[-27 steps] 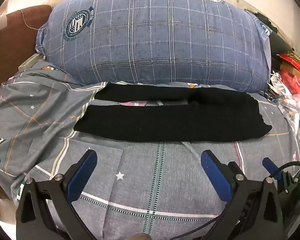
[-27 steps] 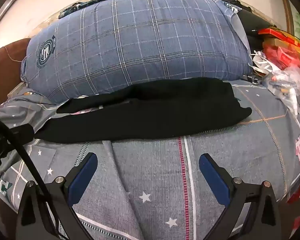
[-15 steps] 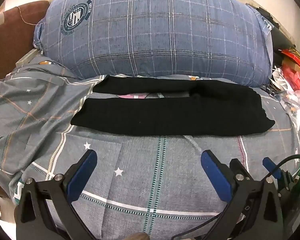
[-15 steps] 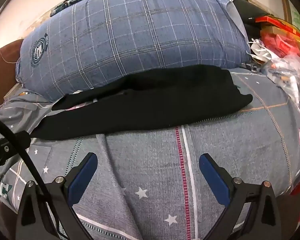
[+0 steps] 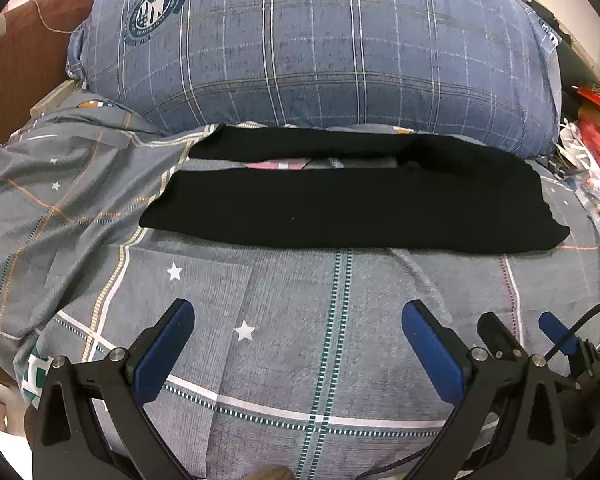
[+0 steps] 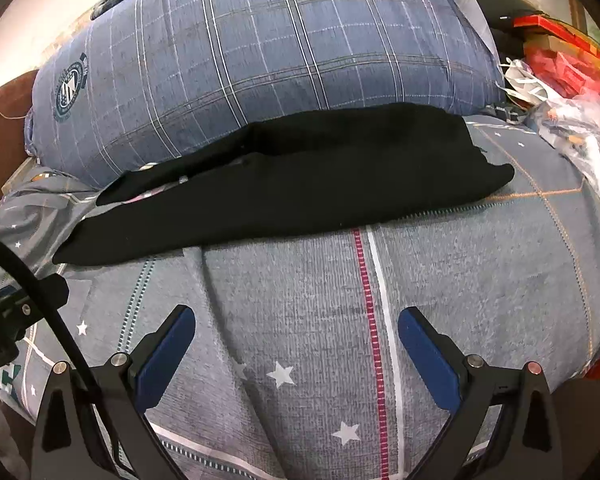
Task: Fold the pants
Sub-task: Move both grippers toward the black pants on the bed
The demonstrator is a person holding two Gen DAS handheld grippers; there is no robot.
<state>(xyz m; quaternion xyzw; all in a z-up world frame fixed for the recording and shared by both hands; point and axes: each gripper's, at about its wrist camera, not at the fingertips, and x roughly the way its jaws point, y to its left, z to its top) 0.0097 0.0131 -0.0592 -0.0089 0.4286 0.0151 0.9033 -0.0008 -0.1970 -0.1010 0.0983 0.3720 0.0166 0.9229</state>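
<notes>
Black pants flat, legs parted, at bed's far edge against pillow; left gripper, right gripper released, empty.

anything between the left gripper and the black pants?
Nothing but bare bedsheet: the left wrist view shows only grey starred sheet between the open left gripper and the black pants. The right wrist view shows the same ahead of the right gripper.
</notes>
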